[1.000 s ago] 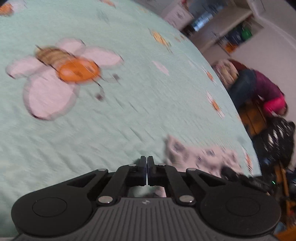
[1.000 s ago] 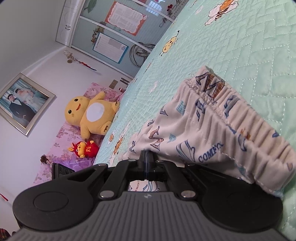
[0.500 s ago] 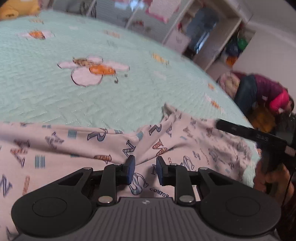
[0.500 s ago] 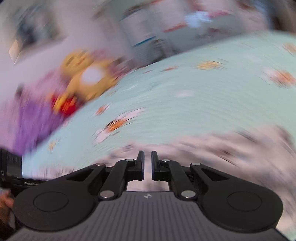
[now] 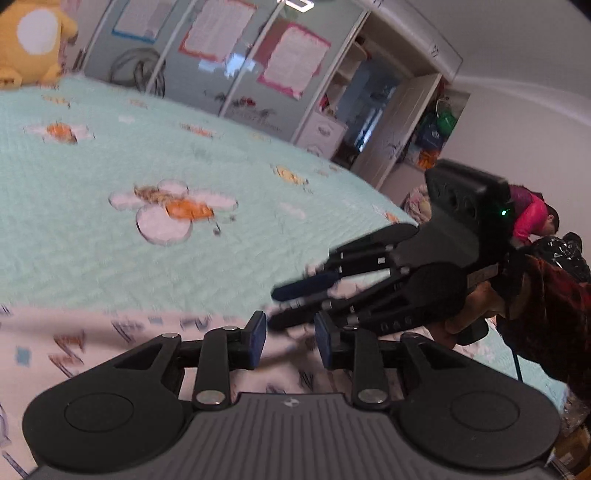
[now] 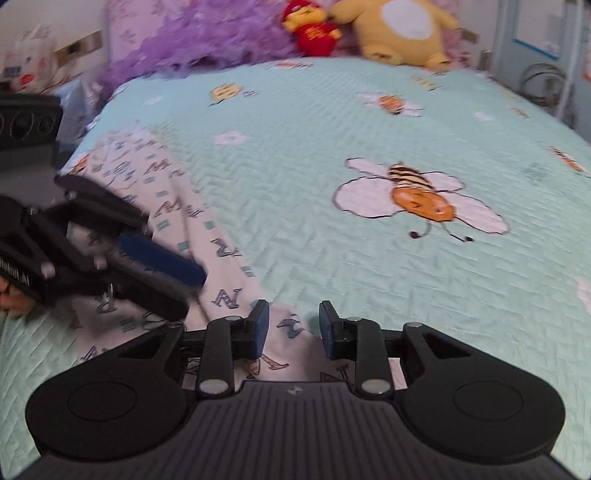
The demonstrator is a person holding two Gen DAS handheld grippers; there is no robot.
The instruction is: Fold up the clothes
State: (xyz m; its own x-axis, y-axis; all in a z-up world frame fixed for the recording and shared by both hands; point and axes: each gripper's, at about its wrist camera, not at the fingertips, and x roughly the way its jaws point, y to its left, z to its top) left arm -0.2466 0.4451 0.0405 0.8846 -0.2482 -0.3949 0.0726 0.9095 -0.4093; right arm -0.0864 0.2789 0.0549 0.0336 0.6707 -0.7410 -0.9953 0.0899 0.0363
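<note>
A: Our left gripper (image 5: 289, 339) has its jaws spread, holding nothing, above the printed white pants (image 5: 92, 343). Our right gripper (image 6: 294, 328) gapes too, with cloth between its fingers but not pinched.

B: We see the pants (image 6: 207, 254) trail toward ten o'clock across the mint quilt (image 6: 369, 258). Only the right view shows the yellow plush (image 6: 399, 26) fully; only the left shows the wardrobe (image 5: 258, 70).

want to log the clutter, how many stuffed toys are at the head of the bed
2: a big yellow plush at the far end of the bedspread, and a smaller red-shirted plush leaning against its left side. Others may sit outside the frame.
</note>
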